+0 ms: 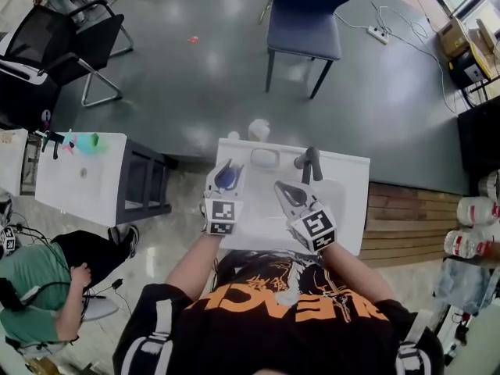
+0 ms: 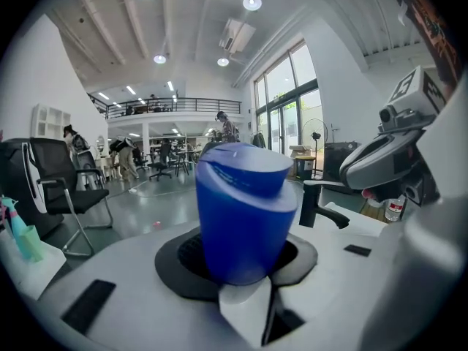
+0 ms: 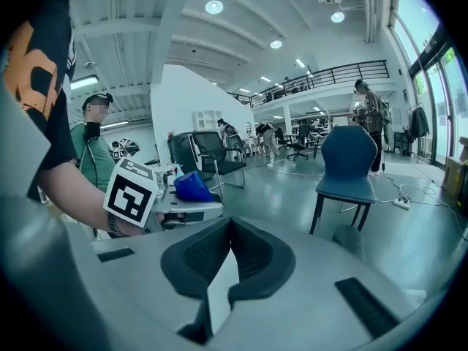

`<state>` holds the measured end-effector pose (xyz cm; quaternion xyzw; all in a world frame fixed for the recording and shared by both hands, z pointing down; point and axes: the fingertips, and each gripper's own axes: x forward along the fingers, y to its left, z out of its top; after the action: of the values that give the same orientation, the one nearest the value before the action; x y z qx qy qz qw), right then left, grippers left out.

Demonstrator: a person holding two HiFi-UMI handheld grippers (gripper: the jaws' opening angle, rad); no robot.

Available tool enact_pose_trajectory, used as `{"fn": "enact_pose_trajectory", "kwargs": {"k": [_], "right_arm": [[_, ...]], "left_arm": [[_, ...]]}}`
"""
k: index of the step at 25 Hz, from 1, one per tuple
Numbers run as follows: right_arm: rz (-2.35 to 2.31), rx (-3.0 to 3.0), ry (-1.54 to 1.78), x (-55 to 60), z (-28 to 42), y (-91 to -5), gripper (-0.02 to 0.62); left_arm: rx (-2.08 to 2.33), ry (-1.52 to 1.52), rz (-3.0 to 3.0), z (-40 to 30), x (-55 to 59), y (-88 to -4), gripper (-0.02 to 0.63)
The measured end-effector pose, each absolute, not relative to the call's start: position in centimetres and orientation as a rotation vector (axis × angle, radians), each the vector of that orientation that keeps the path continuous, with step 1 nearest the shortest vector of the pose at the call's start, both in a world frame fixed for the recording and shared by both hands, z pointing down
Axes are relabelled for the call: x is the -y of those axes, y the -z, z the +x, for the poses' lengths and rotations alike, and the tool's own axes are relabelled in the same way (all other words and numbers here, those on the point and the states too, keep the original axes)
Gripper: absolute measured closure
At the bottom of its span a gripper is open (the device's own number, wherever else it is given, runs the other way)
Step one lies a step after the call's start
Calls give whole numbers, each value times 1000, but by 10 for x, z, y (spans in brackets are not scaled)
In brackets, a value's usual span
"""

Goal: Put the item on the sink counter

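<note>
A blue plastic container [image 1: 226,176] with a slanted top sits between the jaws of my left gripper [image 1: 226,180], which is shut on it. In the left gripper view the container [image 2: 241,218] stands upright and fills the middle, with the black pads [image 2: 183,258] against its base. It hangs above the left part of the white sink counter [image 1: 351,180]. My right gripper [image 1: 281,187] hovers over the basin near the dark faucet [image 1: 311,162], jaws shut and empty. In the right gripper view the gripper's tips [image 3: 230,224] meet, and the blue container [image 3: 192,186] shows at left.
A small oval dish [image 1: 266,158] lies at the counter's back edge. A white side table [image 1: 78,180] with spray bottles stands to the left, a seated person in green [image 1: 39,287] below it. A blue chair [image 1: 305,22] and black chairs [image 1: 62,45] stand beyond. Wooden boards [image 1: 398,217] lie right.
</note>
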<state>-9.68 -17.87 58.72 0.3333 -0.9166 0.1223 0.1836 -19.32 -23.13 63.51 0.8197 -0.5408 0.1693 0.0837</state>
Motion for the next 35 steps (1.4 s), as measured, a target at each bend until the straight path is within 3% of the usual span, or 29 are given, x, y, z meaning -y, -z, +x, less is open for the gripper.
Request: {"fn": "enact_pose_trajectory", "kwargs": {"k": [21,35], "right_arm": [[938,2503,-456,198,-96,-620,581],[964,2511,-465,205,-85,-619,581]], "left_arm": [[1513,-680,2294,-205,286,-723,448],[1532,-701,2311,-201,292,-731,427]]}}
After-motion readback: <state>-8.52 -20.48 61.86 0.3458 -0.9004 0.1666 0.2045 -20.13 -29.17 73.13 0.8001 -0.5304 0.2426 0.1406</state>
